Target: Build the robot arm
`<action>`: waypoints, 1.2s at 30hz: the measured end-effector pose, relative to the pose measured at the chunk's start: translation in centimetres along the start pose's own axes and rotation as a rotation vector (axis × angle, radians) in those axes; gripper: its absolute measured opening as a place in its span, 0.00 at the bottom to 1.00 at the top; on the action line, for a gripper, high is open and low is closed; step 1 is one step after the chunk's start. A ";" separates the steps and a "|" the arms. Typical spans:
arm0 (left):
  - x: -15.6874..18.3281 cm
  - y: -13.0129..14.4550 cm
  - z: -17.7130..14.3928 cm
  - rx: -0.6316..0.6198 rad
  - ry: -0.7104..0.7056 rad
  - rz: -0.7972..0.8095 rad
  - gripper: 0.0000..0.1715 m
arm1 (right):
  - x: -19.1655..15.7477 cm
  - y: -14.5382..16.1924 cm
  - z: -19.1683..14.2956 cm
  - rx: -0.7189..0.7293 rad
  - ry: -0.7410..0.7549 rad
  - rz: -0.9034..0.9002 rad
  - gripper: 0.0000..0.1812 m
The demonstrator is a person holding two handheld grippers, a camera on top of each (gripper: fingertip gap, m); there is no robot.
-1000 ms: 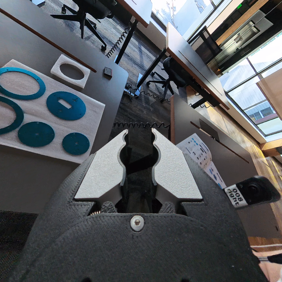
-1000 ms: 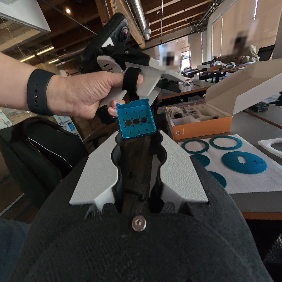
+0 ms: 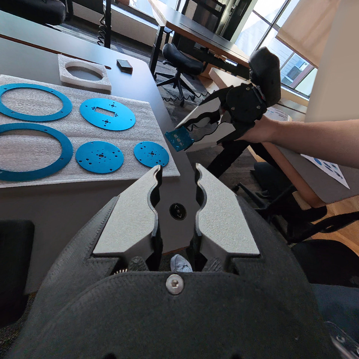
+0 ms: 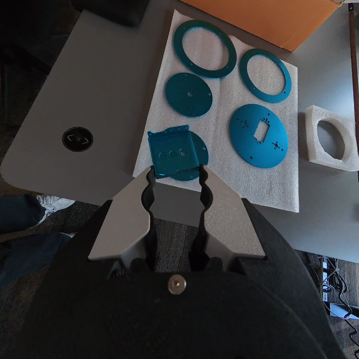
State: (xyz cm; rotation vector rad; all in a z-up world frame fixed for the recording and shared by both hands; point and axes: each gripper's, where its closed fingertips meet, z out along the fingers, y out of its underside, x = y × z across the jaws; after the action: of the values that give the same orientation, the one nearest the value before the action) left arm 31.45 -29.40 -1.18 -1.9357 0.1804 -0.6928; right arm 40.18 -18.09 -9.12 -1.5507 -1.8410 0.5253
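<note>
My right gripper point(image 4: 176, 170) is shut on a small blue metal bracket point(image 4: 171, 153) with round holes, gripped at its near edge. It holds the bracket just over a small blue disc point(image 4: 203, 155) at the near left of a white foam sheet point(image 4: 252, 184); whether they touch I cannot tell. My left gripper point(image 3: 178, 170) is open and empty over the grey desk's corner point(image 3: 58, 204), above a round black button point(image 3: 177, 211). The left wrist view shows the right gripper point(image 3: 182, 139) and bracket point(image 3: 175, 137) off the foam sheet's right edge.
On the foam sheet lie two blue rings point(image 4: 212, 74), a slotted disc point(image 4: 244, 147) and a medium disc point(image 4: 180, 101). A white foam block point(image 4: 326, 116) lies to the right and an orange box point(image 4: 272, 19) behind. A person's arm point(image 3: 310, 139) holds the right gripper. There is about 15 cm between the tips of the two grippers. It is some 12 cm from my right tips to the round black button point(image 3: 177, 211). The right camera catches it too, in the right wrist view point(image 4: 76, 137).
The right gripper has swung down from mid-air beside the left hand to over the foam sheet, still holding the bracket. The left gripper has turned toward the desk corner.
</note>
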 end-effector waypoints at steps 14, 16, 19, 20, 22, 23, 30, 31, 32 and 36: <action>-4.7 4.0 10.4 -0.372 0.146 0.207 0.31 | 0.8 2.0 4.7 -0.076 -0.140 0.015 0.25; -5.2 4.1 11.5 -0.431 0.149 0.305 0.31 | 0.6 2.3 5.2 -0.089 -0.173 0.003 0.25; -5.8 4.6 13.0 -0.502 0.168 0.423 0.33 | 0.6 2.4 5.8 -0.072 -0.200 0.019 0.25; -5.9 4.9 13.5 -0.524 0.181 0.450 0.33 | 0.6 2.5 5.9 -0.074 -0.212 0.030 0.25; -6.0 5.3 14.2 -0.566 0.208 0.494 0.34 | 0.7 2.6 5.9 -0.077 -0.224 0.040 0.25; -6.1 5.5 14.4 -0.582 0.220 0.515 0.34 | 0.8 2.7 5.8 -0.083 -0.226 0.042 0.25; -6.1 6.1 14.7 -0.701 0.274 0.681 0.35 | 1.1 2.9 5.2 -0.096 -0.254 0.013 0.28; -6.2 6.1 14.7 -0.716 0.268 0.682 0.36 | 1.2 2.9 5.2 -0.100 -0.260 0.002 0.29; -6.4 6.0 14.9 -0.721 0.251 0.685 0.37 | 1.1 3.1 5.1 -0.107 -0.272 -0.013 0.29; -5.9 5.6 15.5 -0.681 0.243 0.622 0.37 | 1.0 3.8 4.7 -0.091 -0.302 -0.038 0.25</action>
State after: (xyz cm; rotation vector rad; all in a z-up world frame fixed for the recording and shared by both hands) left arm 35.99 -17.46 -13.10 -2.2296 1.2457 -0.4639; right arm 39.47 -15.80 -14.73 -1.5593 -2.1434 0.6976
